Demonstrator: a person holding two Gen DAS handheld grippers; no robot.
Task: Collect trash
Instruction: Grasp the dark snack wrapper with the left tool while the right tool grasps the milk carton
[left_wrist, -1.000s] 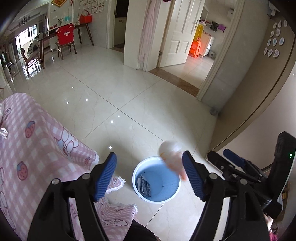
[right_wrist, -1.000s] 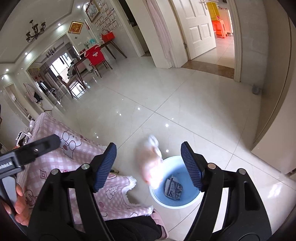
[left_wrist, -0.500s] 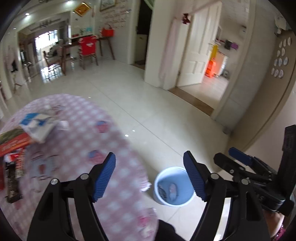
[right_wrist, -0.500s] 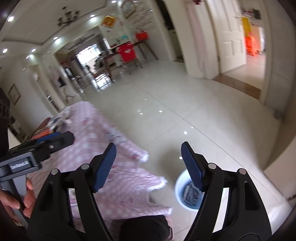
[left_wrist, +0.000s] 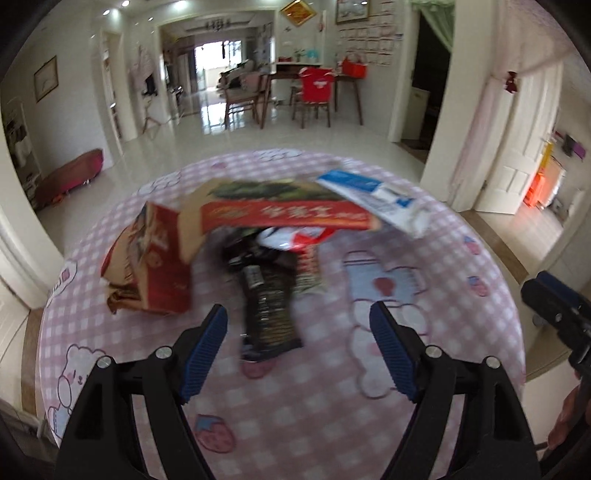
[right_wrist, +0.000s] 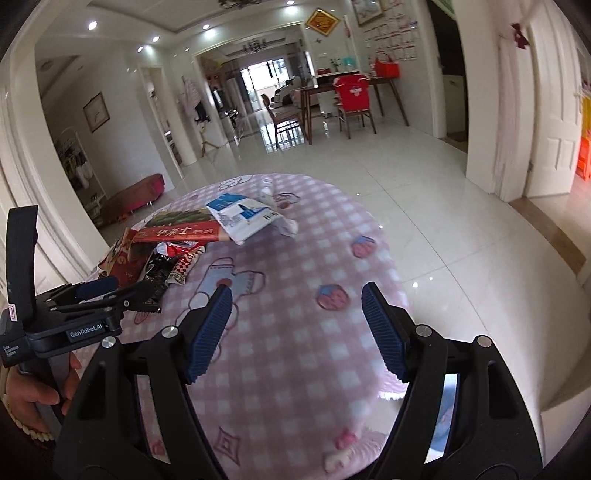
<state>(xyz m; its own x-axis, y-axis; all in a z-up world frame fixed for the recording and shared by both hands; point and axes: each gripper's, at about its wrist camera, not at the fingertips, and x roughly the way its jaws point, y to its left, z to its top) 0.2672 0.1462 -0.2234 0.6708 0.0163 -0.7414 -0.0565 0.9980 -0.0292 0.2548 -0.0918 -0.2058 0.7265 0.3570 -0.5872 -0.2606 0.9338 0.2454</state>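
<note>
Trash lies piled on a round table with a pink checked cloth (left_wrist: 424, 258). A red and brown carton (left_wrist: 159, 258) lies torn open, its long red flap (left_wrist: 288, 216) over the pile. A blue and white wrapper (left_wrist: 373, 195) rests on that flap. A dark snack wrapper (left_wrist: 271, 310) lies nearest me. My left gripper (left_wrist: 299, 349) is open and empty, just above the dark wrapper's near end. My right gripper (right_wrist: 295, 332) is open and empty over bare cloth (right_wrist: 314, 258). The pile (right_wrist: 177, 240) and left gripper (right_wrist: 103, 291) show at its left.
Glossy white floor tiles (right_wrist: 461, 221) surround the table. A dining table with a red-covered chair (left_wrist: 316, 88) stands far back. White doors (left_wrist: 517, 147) are at the right. A blue bin's edge (right_wrist: 448, 410) shows below the table's right rim.
A pale piece of trash dropped into the blue bin a second ago. Both grippers then swung up and left from the bin to the table, and the trash pile is now in front.
</note>
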